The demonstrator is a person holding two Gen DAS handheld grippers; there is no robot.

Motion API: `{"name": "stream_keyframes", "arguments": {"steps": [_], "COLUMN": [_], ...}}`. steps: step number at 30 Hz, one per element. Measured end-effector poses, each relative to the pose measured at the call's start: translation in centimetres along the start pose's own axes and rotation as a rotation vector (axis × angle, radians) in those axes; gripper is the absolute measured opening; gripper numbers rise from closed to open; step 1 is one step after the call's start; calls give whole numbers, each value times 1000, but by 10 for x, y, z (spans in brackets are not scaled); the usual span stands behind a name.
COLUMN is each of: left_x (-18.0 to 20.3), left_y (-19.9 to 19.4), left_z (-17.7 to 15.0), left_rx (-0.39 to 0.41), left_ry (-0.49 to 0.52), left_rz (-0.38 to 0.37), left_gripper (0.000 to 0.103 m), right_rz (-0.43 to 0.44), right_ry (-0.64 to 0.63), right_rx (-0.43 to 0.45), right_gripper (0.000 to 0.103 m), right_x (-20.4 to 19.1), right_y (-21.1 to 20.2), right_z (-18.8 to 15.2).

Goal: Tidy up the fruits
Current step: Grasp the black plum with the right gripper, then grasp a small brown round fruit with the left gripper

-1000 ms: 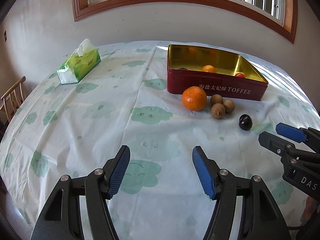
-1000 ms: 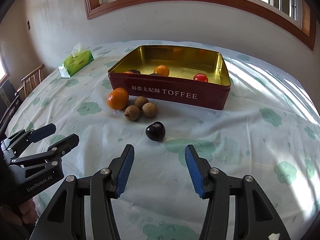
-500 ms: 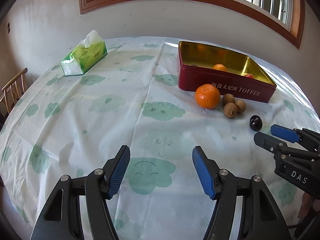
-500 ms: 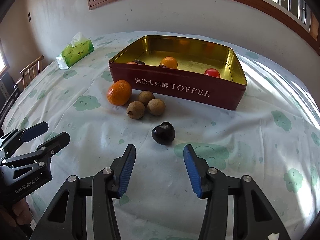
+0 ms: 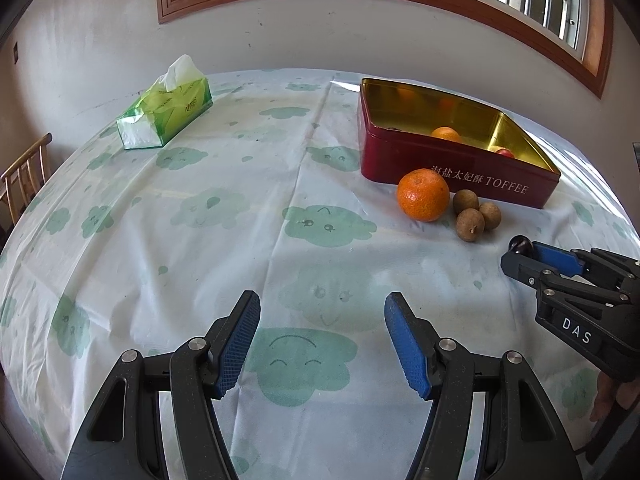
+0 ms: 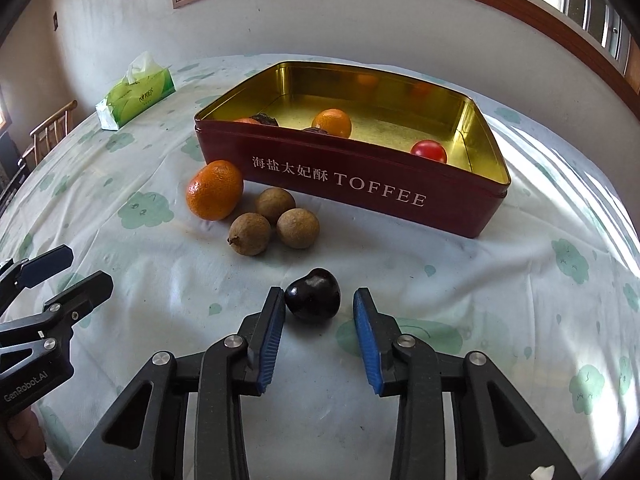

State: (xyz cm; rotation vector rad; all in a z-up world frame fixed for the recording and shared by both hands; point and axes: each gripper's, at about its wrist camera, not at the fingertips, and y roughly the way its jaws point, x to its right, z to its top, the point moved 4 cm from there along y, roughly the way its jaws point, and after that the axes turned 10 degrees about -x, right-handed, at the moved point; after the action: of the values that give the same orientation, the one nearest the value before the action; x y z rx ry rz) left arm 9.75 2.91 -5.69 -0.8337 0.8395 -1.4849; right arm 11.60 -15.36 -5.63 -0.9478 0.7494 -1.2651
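A small dark fruit [image 6: 313, 295] lies on the tablecloth between the fingertips of my right gripper [image 6: 318, 300]. Its jaws are closing: the left pad touches the fruit, and a narrow gap shows at the right pad. In the left wrist view the same fruit [image 5: 520, 245] peeks out at the right gripper's [image 5: 522, 254] tip. A mandarin [image 6: 214, 190] and three brown longans [image 6: 298, 228] sit before the red TOFFEE tin [image 6: 360, 184]. The tin holds an orange [image 6: 332, 122], a red fruit [image 6: 429, 151] and darker pieces. My left gripper [image 5: 322, 300] hovers open over bare cloth.
A green tissue pack [image 5: 166, 110] lies at the far left of the round table. A wooden chair [image 5: 24, 172] stands beyond the left edge. A wall with a window runs behind the table. The left gripper [image 6: 86, 268] shows at the right view's left edge.
My right gripper has moved forward and down to the dark fruit, and its jaws have narrowed around it. The left gripper has stayed open and nearly still.
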Motion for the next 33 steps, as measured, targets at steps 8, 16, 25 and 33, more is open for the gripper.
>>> {"name": "stream_keyframes", "arguments": {"steps": [8, 16, 25, 33], "left_x": [15, 38, 67, 82], "left_y": [6, 11, 16, 25], "left_z": [6, 11, 21, 31], "left_rx": [-12, -29, -35, -53], "left_ry": [30, 63, 106, 99], "left_rz": [-24, -64, -119, -155], "left_gripper": [66, 66, 59, 44], "right_rz": [11, -22, -66, -64], "right_ry": [-15, 30, 111, 137], "right_rx": [19, 33, 36, 35], "right_gripper": [25, 25, 25, 26], "right_x": [-2, 23, 70, 80], "right_y": [-1, -2, -3, -3], "right_z": [-2, -4, -6, -8]}}
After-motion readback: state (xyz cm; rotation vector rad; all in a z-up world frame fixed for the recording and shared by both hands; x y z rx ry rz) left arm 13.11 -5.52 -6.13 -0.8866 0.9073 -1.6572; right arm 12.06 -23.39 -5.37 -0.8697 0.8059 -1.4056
